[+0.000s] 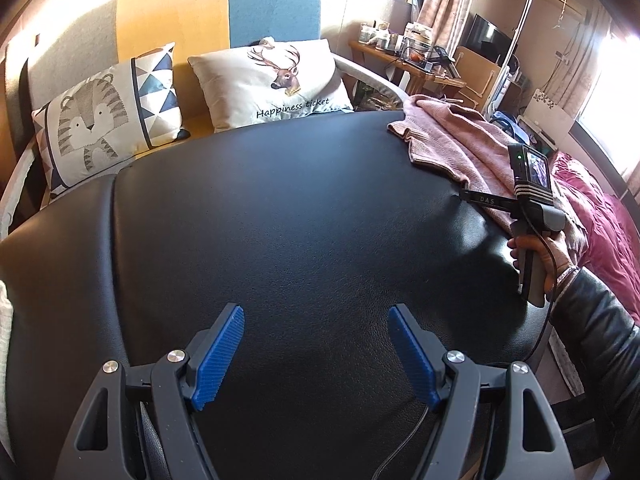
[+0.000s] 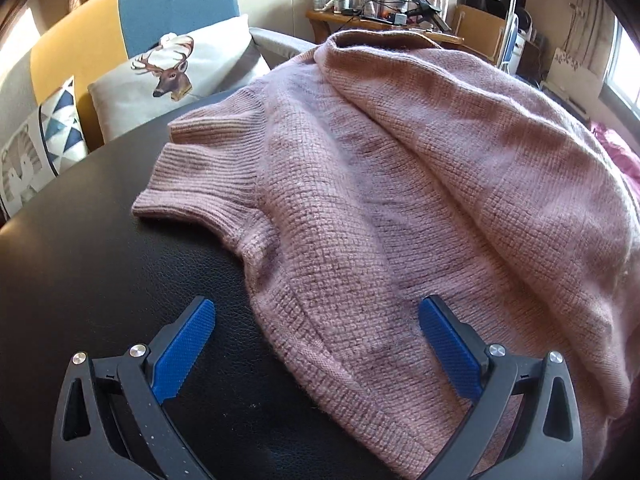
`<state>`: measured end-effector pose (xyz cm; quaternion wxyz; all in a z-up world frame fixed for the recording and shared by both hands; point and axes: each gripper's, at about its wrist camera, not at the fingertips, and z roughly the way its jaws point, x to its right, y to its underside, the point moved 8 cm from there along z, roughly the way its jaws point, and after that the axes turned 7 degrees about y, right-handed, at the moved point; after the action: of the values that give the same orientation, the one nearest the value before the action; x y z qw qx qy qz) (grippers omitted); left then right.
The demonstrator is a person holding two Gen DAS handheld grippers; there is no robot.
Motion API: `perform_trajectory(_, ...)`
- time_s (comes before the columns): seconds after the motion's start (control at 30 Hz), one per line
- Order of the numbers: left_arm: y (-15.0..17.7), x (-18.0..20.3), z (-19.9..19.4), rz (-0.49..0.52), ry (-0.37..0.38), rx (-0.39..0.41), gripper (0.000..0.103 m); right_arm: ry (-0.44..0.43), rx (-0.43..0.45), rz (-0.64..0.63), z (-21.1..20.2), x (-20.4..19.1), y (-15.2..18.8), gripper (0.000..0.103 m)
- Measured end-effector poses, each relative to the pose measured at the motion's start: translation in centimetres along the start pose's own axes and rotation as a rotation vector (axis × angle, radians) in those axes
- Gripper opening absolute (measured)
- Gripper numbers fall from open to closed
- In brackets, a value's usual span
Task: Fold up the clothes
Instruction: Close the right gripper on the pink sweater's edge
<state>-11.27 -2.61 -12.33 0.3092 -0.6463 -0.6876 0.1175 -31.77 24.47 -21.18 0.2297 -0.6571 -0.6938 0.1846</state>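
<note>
Black leather surface (image 1: 280, 208) is seen before two cushions. Pink knit sweater (image 2: 400, 184) is laid at its right side. Left gripper (image 1: 316, 356) is spread, empty; right gripper (image 2: 316, 356) is spread over the sweater hem, nothing clamped.

Behind the black surface (image 1: 280, 220): tiger cushion (image 1: 104, 120), deer cushion (image 1: 272, 80), sofa (image 1: 200, 12); cluttered desk (image 1: 412, 60), perhaps a monitor (image 1: 486, 38).

Chunky knit sweater (image 2: 400, 184); glossy leather-look tabletop (image 1: 280, 220)
</note>
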Motion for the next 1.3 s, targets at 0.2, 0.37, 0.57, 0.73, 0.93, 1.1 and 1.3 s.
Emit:
perform_trajectory(0.2,0.1,-0.3,-0.2,-0.021,0.002,0.003,0.076,0.000,0.002,-0.021,0.3,-0.1,0.0,0.103)
perform_trajectory(0.37,0.5,-0.6,-0.6,-0.033,-0.006,0.004,0.076,-0.008,0.002,-0.071,0.1,-0.2,0.1,0.103)
perform_trajectory(0.57,0.8,-1.5,-0.9,-0.056,-0.021,0.002,0.076,0.031,0.032,-0.025,-0.9,0.9,0.0,0.056)
perform_trajectory(0.73,1.0,-1.7,-0.9,-0.062,-0.021,0.002,0.076,0.025,0.022,0.045,-1.4,3.4,-0.1,0.015)
perform_trajectory(0.93,0.9,-1.1,-0.6,-0.063,0.018,-0.004,0.076,-0.118,0.028,0.060,-3.8,1.6,0.1,0.013)
perform_trajectory(1.1,0.4,0.4,0.1,-0.035,0.060,-0.010,0.076,-0.280,0.046,0.068,-6.6,-1.5,0.5,0.013)
perform_trajectory(1.3,-0.1,1.9,0.3,-0.024,0.139,-0.010,0.076,-0.467,0.038,0.090,-9.5,-6.2,2.0,0.013)
